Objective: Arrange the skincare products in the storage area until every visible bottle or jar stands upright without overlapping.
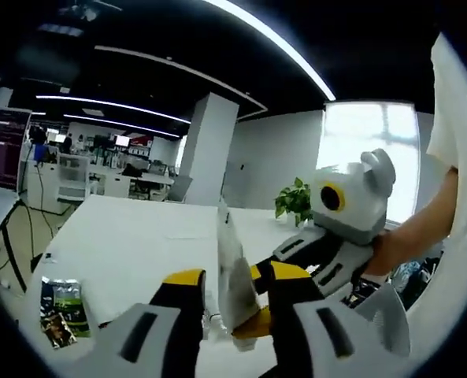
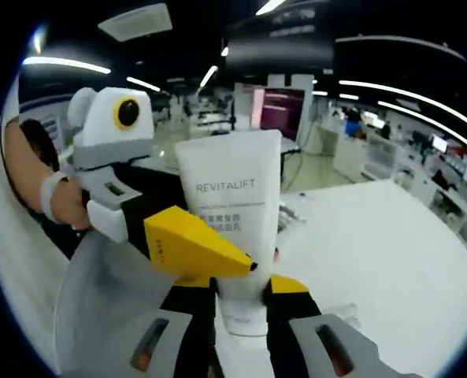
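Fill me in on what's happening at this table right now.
A person is working with two handheld grippers. Both the left gripper and the right gripper are clamped on one white REVITALIFT tube, holding it above the white table. A small printed packet lies on the table nearby.

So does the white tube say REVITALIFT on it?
Yes, in the right gripper view the white tube plainly shows the word REVITALIFT printed across its front, between the right tongs.
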A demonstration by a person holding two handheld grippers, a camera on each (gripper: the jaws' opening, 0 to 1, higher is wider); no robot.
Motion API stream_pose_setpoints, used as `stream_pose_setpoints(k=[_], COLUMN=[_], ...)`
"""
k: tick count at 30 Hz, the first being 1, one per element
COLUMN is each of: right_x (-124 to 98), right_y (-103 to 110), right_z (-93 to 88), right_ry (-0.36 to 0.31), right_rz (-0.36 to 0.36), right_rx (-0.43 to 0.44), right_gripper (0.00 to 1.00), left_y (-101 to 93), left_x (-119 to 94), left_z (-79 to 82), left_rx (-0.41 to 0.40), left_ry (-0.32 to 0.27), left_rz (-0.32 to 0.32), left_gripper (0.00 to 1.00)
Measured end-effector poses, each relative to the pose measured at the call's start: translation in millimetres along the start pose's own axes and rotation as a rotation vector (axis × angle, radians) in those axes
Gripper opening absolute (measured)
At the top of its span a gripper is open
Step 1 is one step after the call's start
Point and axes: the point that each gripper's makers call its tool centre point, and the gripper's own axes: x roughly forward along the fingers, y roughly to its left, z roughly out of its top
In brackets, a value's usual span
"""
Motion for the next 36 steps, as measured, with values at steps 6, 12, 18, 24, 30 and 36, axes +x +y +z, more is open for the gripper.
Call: stream_pose_setpoints(k=[6,12,18,24,30,36], right_x=[-4,3,9,19,27,25], right_y=[7,9,11,14,19,18], right_z=[3.7,-0.4,-5.5,-20.6,-39.0,-22.2], right_ry=[-0.016,0.018,-0.005,0.034,0.116,0.025], right_rz=[-0.010,-0.026,-0.035,-0.017,-0.004,-0.019], right_rx=[0.013,0.022,0.029,0.018,0.013,0.063], right_gripper=[0.18,0.21,0.26,0.27,0.30,0.28], left_y=[-7.8,0.4,6.5,2.9,-4.4,0.1], left_x=[-3,-7,-8,-8,-9,-14], left_z=[6.4,-4.1,-11.9,-23.1,-21.4,-3.3], left_rx=[-0.103,-0.231,-0.250,-0.179,-0.220,-0.293], left_ry=[-0.031,0.011,0.042,0.098,0.099,0.002], left_rz=[0.004,0.052,0.066,0.072,0.012,-0.001], left_gripper=[0.17,0.12,0.10,0.09,0.10,0.10])
